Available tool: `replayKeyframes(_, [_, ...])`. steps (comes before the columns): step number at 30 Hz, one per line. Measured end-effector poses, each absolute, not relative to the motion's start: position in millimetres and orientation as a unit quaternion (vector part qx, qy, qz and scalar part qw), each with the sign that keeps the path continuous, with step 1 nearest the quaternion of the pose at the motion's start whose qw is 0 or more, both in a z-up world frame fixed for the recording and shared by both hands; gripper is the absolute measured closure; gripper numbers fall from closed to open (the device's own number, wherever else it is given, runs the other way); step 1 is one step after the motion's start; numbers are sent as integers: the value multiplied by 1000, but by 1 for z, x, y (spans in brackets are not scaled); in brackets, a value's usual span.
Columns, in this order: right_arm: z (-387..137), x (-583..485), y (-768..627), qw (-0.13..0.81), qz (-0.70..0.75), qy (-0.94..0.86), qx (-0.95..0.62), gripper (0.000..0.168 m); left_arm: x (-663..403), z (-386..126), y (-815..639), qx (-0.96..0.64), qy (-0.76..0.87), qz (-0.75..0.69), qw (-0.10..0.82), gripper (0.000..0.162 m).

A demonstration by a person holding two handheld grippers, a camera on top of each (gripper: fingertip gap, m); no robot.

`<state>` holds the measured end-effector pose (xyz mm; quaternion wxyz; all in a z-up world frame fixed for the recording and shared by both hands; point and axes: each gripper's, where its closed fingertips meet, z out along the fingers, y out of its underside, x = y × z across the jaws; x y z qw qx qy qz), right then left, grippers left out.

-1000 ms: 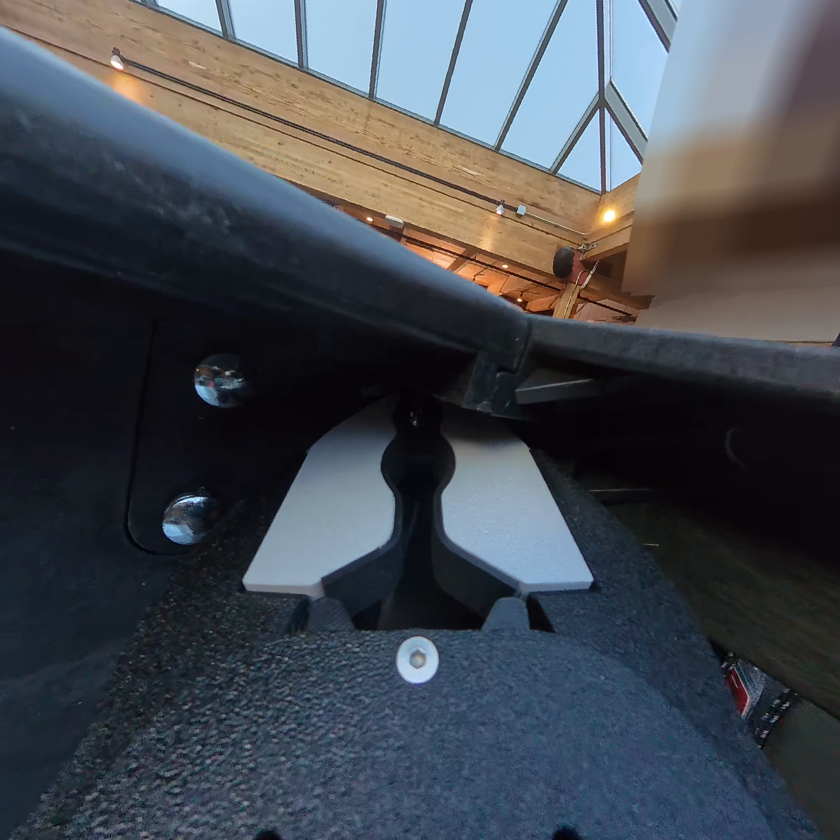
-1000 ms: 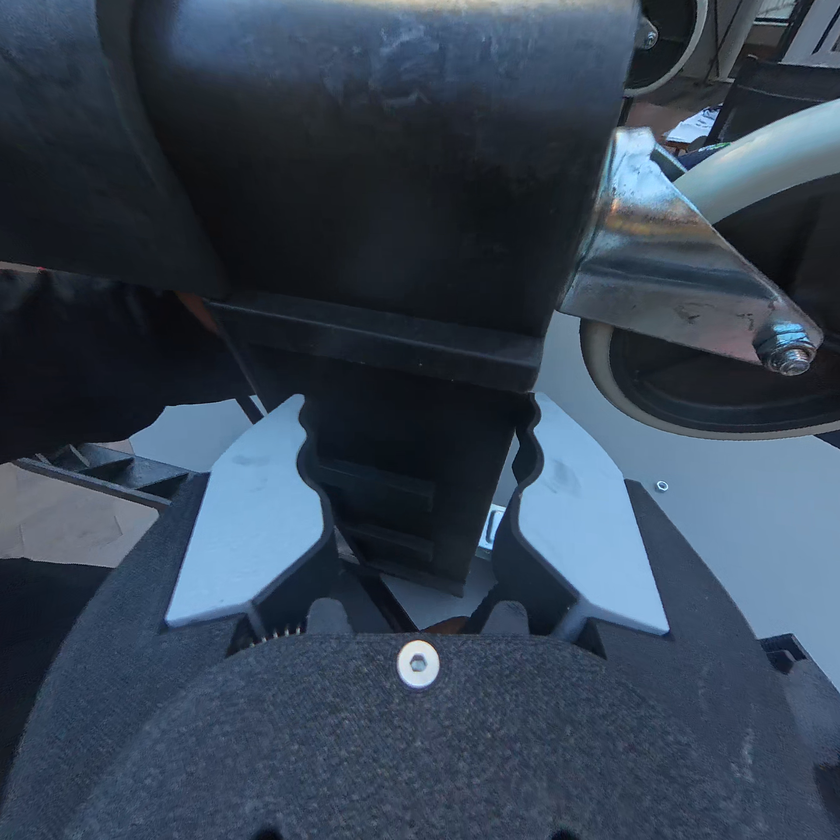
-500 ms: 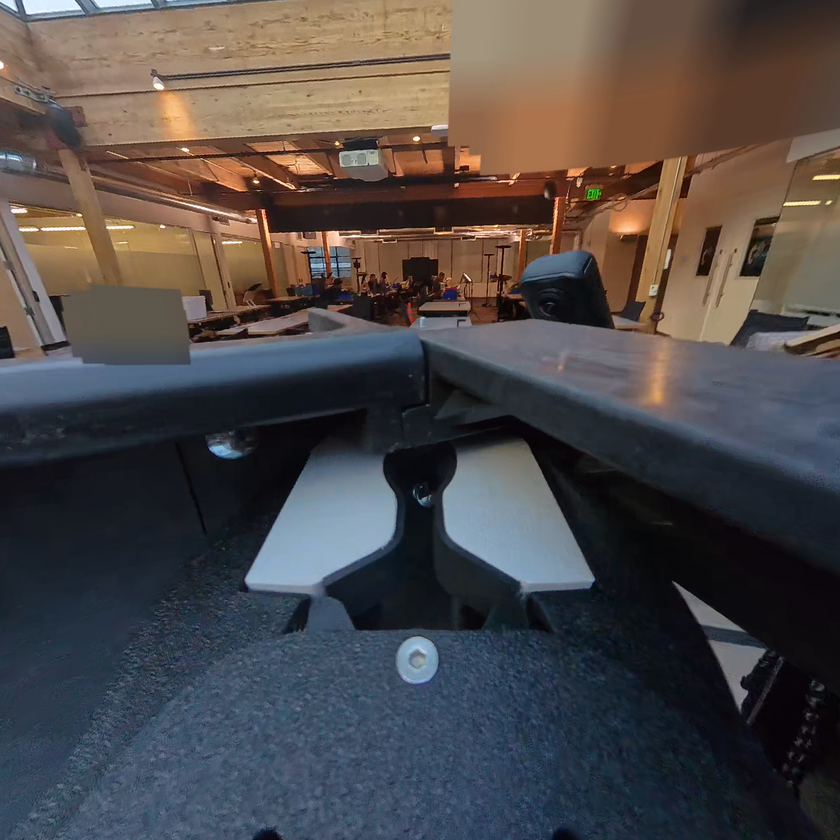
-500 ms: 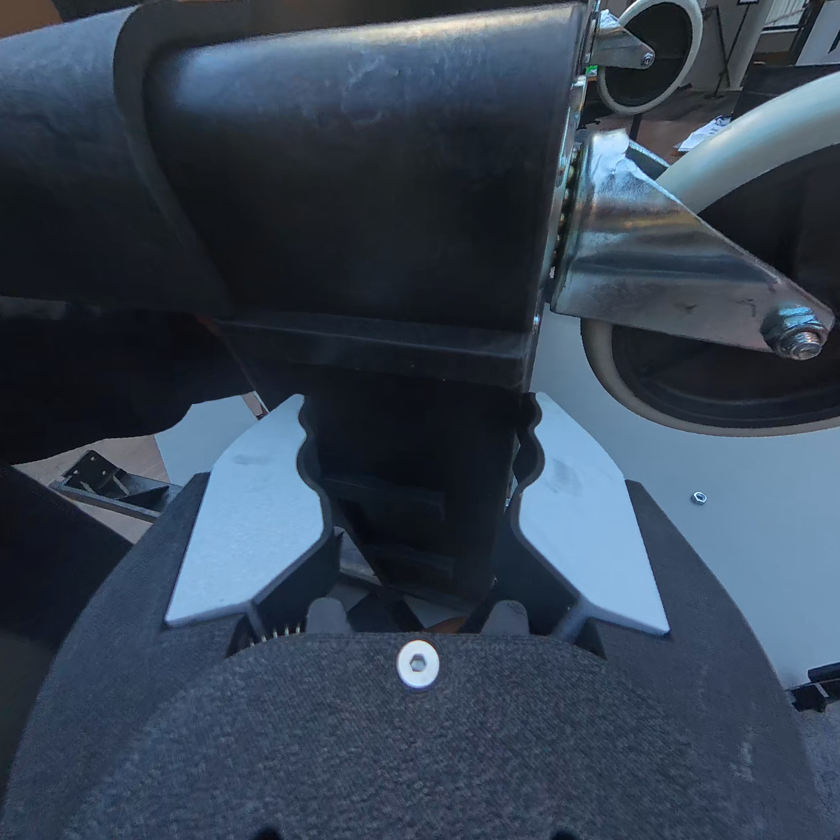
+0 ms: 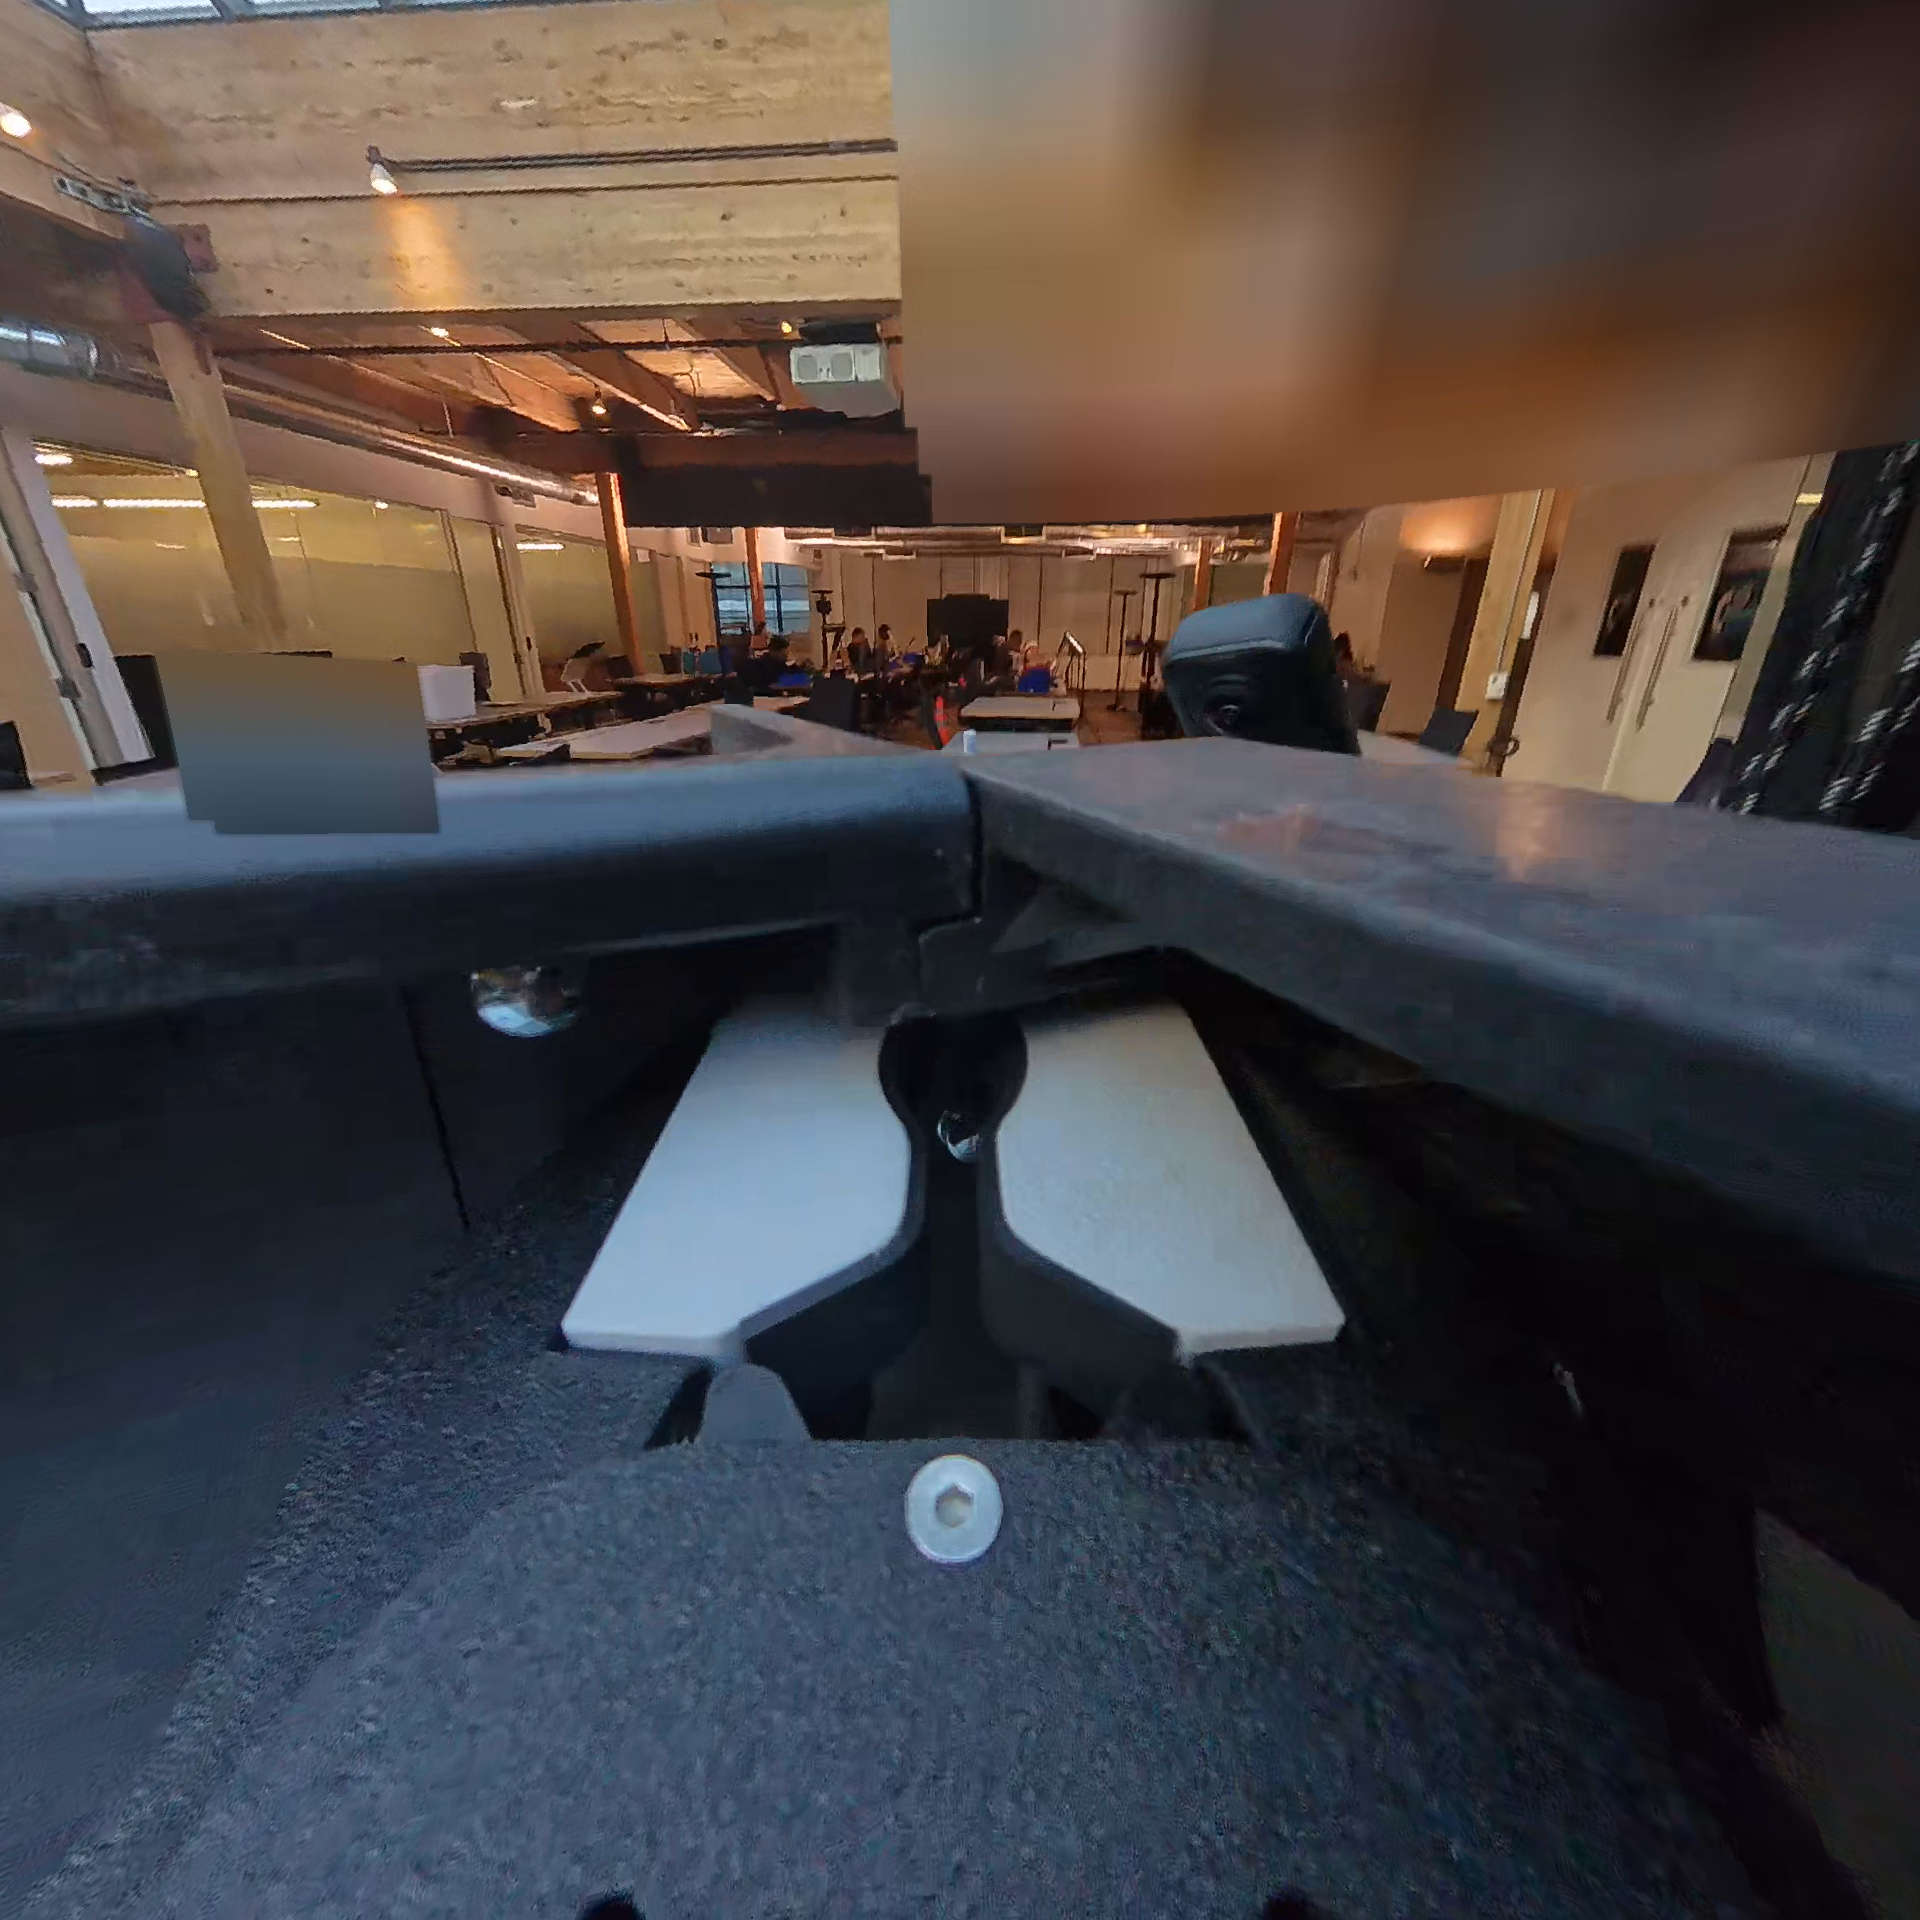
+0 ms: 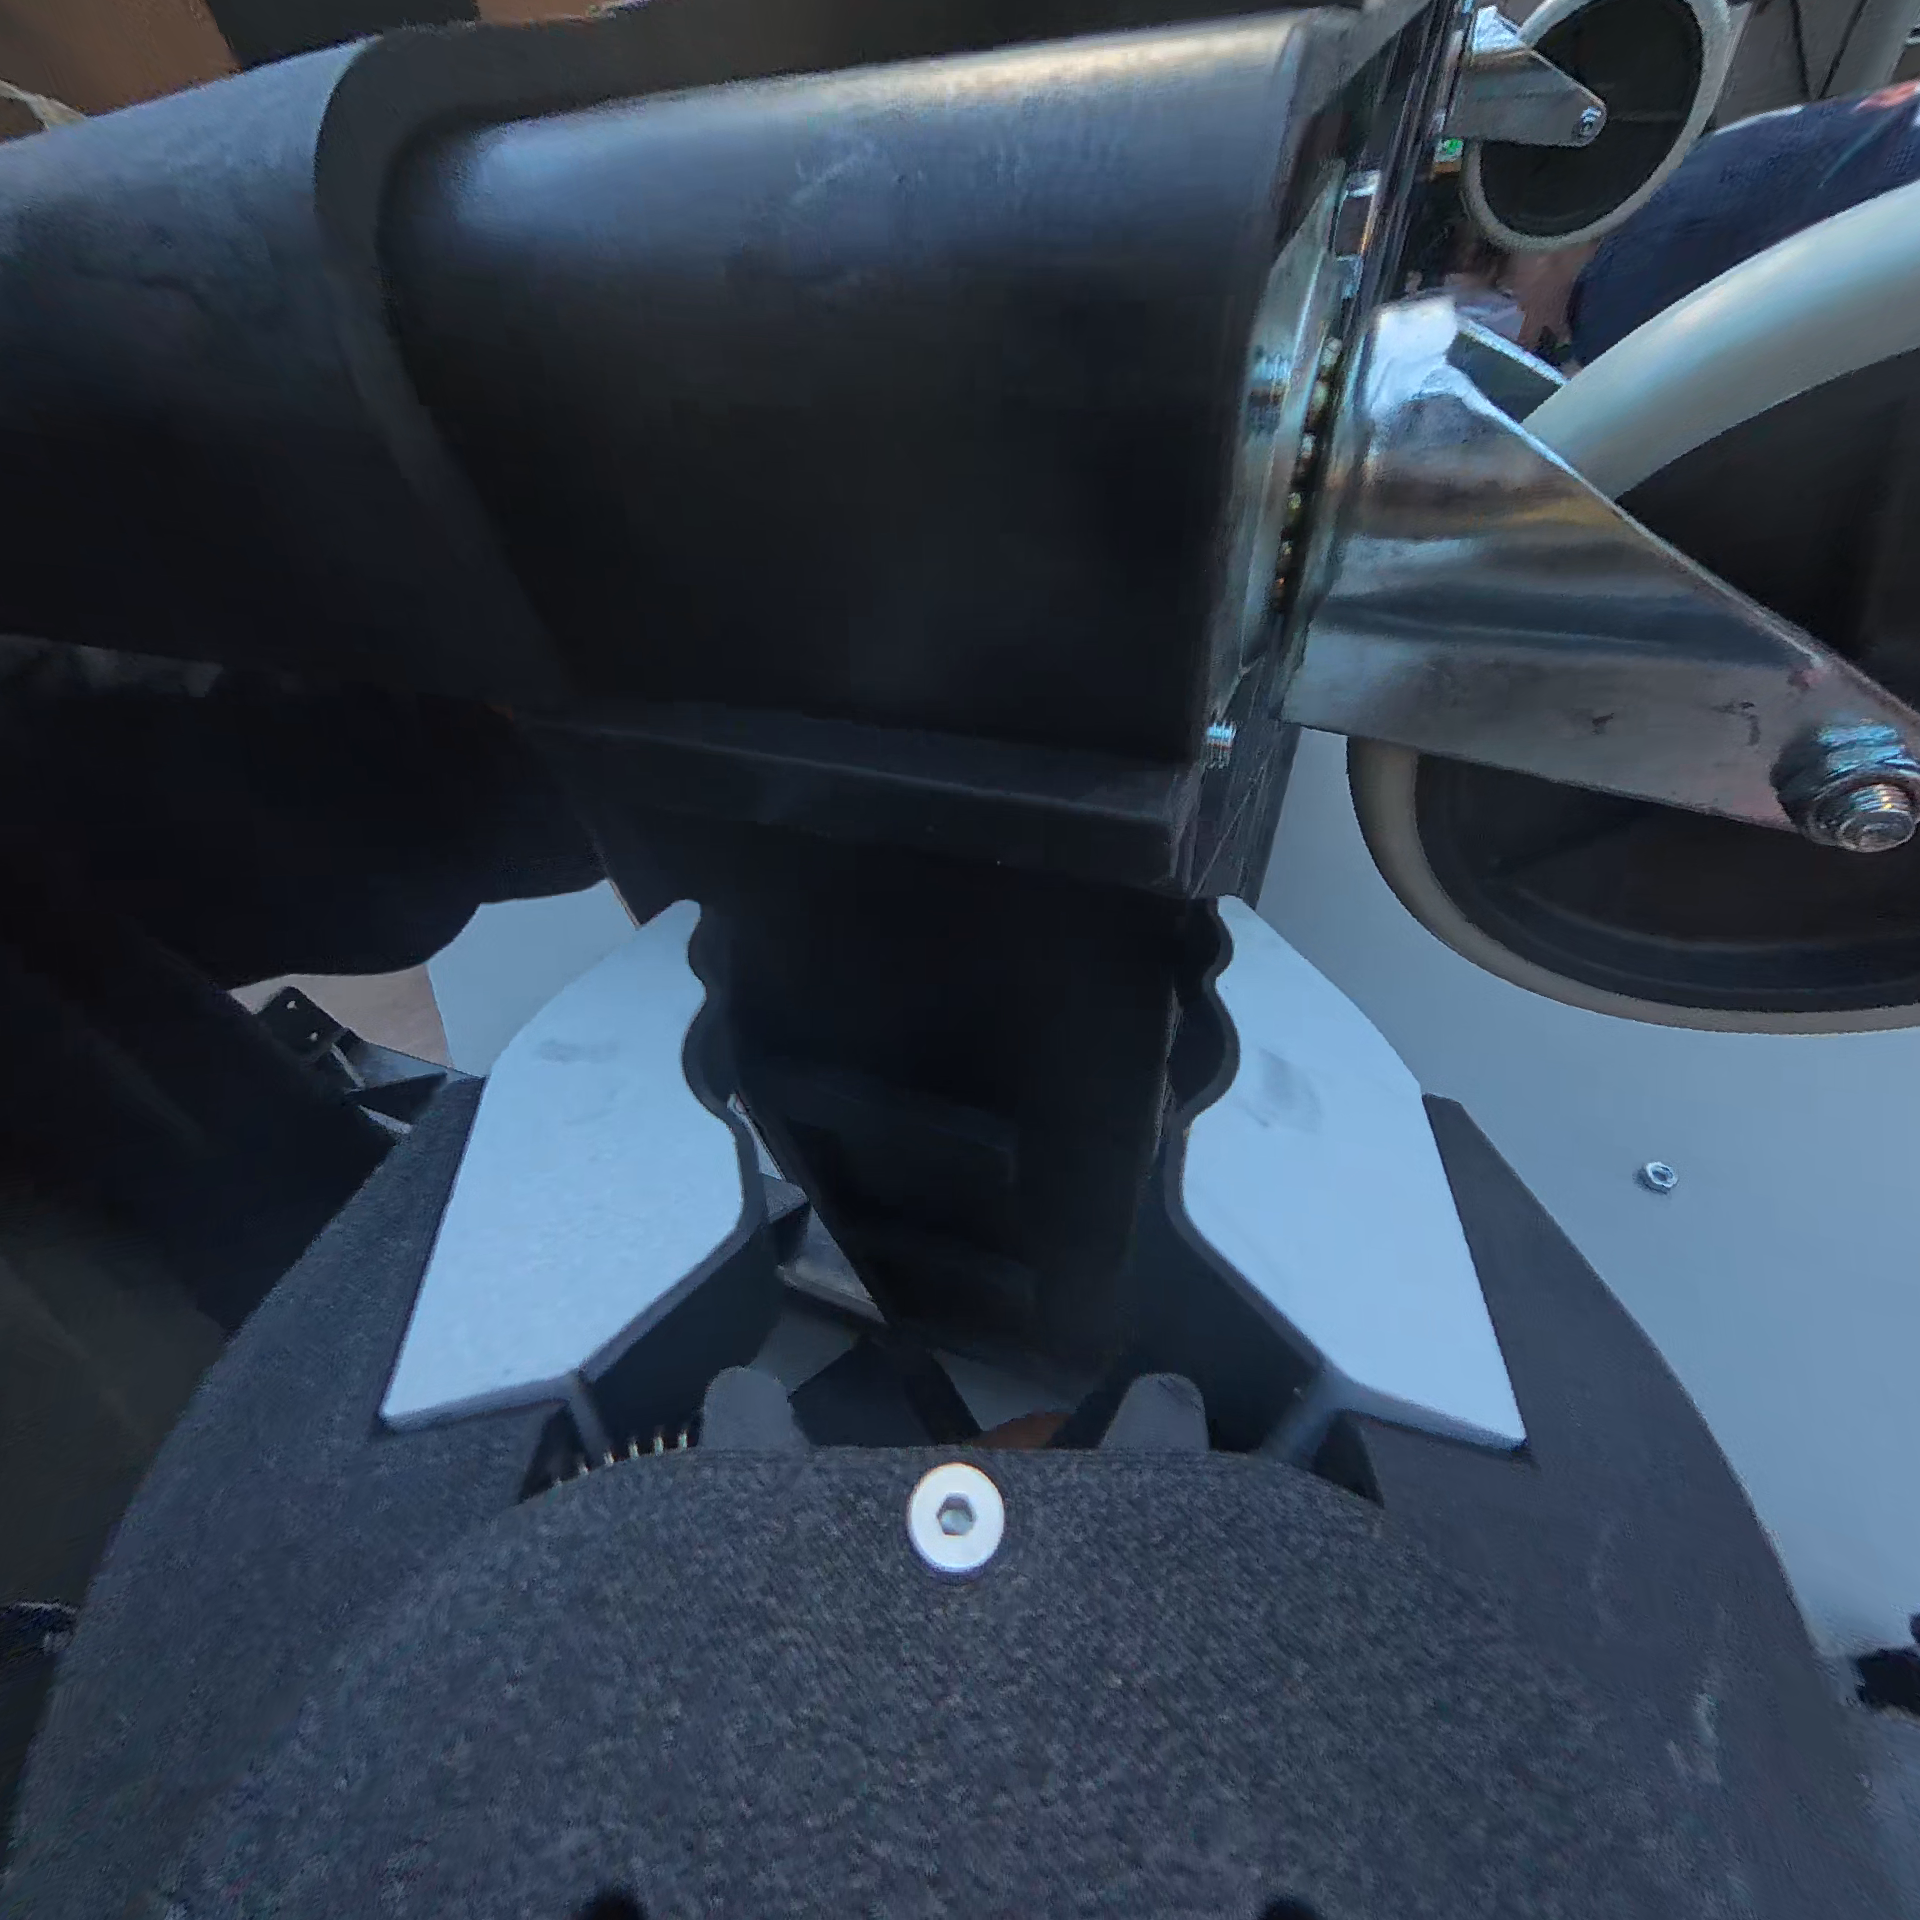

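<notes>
A black plastic cart fills both views. In the left wrist view its corner rim (image 5: 1455, 935) runs across the frame. My left gripper (image 5: 951, 1023) is under that corner, its white fingers (image 5: 769, 1174) nearly together on a thin black part of the corner, tips hidden by the rim. In the right wrist view my right gripper (image 6: 956, 925) is shut on a black leg (image 6: 935, 1091) below the cart's body (image 6: 831, 416). A caster wheel (image 6: 1662, 883) on a shiny metal bracket (image 6: 1507, 623) sits just right of that leg.
A second caster (image 6: 1579, 114) shows at the top right. A small nut (image 6: 1657, 1176) lies on the white surface (image 6: 1714, 1403) below. Beyond the rim are a black camera-like object (image 5: 1247, 675), a black speckled rope (image 5: 1849, 644) and an office hall with desks and people. The tips of one gripper are about 7 cm away from the tips of the other.
The left view swung down from the skylight to the level room, with the cart corner fixed in the grip. In the right view the cart tilted; the caster shifted slightly right.
</notes>
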<state>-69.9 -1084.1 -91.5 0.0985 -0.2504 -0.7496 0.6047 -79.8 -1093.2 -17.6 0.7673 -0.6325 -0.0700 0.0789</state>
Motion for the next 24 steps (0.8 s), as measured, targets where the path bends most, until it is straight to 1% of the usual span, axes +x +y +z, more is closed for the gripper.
replayKeyframes(4, [-91,-67,-1086,90,610,-748,-244,81,-78,-17,-1097,-612,-80,71,783,162])
replayKeyframes(11, [-93,-65,-1087,95,593,-765,-233,77,-77,-17,-1097,-619,-72,76,778,162])
replayKeyframes(17, [-91,-67,-1086,86,611,-751,-235,83,-76,-17,-1097,-613,-77,66,784,162])
replayKeyframes(21, [-93,-66,-1087,111,591,-766,-226,79,-76,-17,-1098,-618,-75,80,779,162])
replayKeyframes(24, [-94,-66,-1088,112,586,-769,-228,78,-77,-17,-1098,-630,-66,101,767,162])
